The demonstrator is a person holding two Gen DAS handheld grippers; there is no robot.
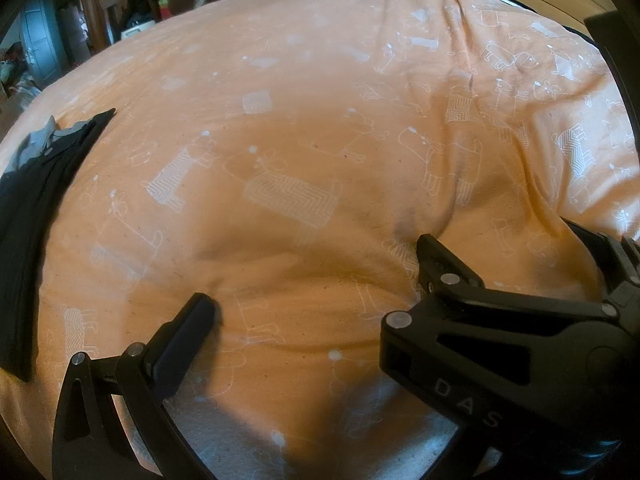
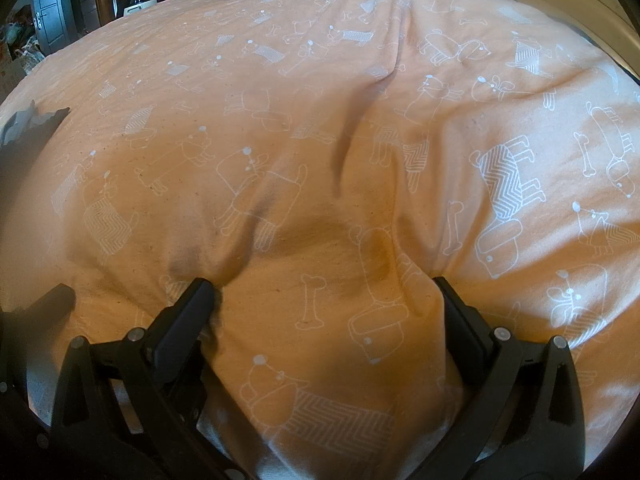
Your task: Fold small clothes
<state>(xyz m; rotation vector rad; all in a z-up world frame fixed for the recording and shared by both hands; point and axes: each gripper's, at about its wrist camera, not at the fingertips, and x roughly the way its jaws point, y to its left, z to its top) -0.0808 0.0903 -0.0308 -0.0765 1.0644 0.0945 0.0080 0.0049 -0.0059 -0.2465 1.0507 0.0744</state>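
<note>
Bedspread [image 1: 304,128] — orange, printed with white outline dogs and bones, rumpled, filling both views. Left gripper [image 1: 316,272]: jaws wide apart, tips pressed into the spread at 6 o'clock, nothing between them but bedding. Right gripper [image 2: 324,292]: jaws likewise spread, straddling a raised fold of the spread. Dark garment [image 1: 36,216] — black with a grey piece at its top, lying flat at 9 o'clock in the left view, well apart from both grippers. Cluttered shelves [image 1: 168,4] at 11 o'clock.
</note>
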